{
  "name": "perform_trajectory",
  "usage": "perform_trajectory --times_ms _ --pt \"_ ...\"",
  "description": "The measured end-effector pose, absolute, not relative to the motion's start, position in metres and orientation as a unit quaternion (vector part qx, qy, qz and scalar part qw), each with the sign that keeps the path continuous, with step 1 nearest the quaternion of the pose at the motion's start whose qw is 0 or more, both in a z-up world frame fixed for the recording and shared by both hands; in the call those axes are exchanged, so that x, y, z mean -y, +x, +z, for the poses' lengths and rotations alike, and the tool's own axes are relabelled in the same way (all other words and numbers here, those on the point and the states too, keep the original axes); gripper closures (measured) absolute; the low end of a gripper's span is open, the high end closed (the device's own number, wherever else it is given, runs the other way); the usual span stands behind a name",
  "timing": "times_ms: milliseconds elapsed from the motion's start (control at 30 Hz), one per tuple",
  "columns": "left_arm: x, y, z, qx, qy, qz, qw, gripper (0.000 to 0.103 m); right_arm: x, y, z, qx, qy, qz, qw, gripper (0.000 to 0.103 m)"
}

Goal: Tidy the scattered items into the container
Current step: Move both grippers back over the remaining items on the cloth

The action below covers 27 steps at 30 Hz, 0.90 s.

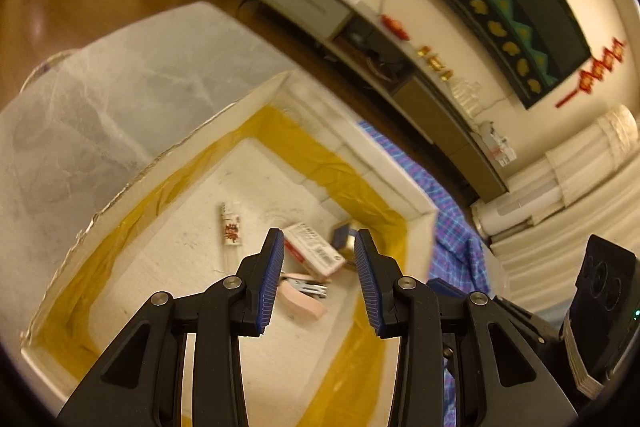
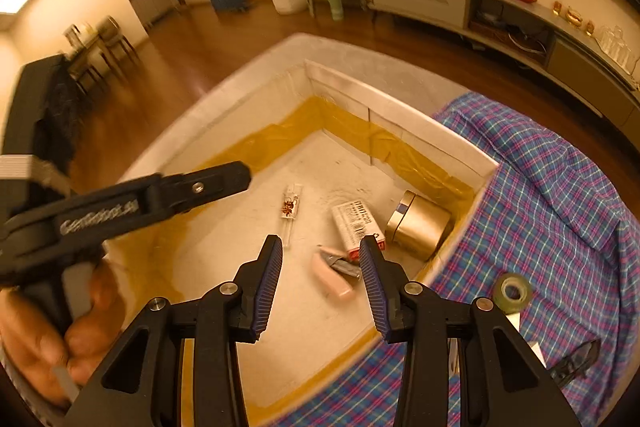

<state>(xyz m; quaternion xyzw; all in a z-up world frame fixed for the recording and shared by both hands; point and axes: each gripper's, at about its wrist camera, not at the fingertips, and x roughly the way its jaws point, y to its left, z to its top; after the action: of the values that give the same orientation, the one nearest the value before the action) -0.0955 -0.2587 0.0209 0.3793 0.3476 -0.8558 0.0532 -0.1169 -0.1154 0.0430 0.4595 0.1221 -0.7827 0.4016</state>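
A white foam box with yellow tape inside holds a pink stapler, a red-and-white carton, a gold tin and a slim lighter. My left gripper is open and empty above the box; it also shows in the right wrist view. My right gripper is open and empty above the stapler. A roll of clear tape lies on the plaid cloth outside the box.
The box stands on a grey marbled table. The plaid cloth lies right of the box, with a dark clip-like item and white paper on it. A sideboard runs along the far wall.
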Motion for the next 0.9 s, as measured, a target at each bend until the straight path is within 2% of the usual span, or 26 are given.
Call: perform_trajectory --times_ms 300,433,733,900 --pt "0.171 -0.059 0.073 -0.224 0.330 -0.916 -0.037 0.064 0.032 -0.075 0.075 -0.054 0.396 -0.814 0.421 0.056" --pt "0.128 -0.052 0.085 -0.178 0.317 -0.928 -0.084 0.059 -0.010 -0.066 0.072 -0.040 0.388 -0.827 0.404 0.056" --pt "0.054 -0.074 0.061 -0.111 0.364 -0.914 -0.141 0.051 -0.112 -0.082 0.035 0.027 0.413 -0.849 0.328 0.050" --pt "0.020 -0.093 0.032 -0.061 0.398 -0.905 -0.139 0.051 -0.133 -0.095 -0.009 0.000 0.450 -0.843 0.296 0.050"
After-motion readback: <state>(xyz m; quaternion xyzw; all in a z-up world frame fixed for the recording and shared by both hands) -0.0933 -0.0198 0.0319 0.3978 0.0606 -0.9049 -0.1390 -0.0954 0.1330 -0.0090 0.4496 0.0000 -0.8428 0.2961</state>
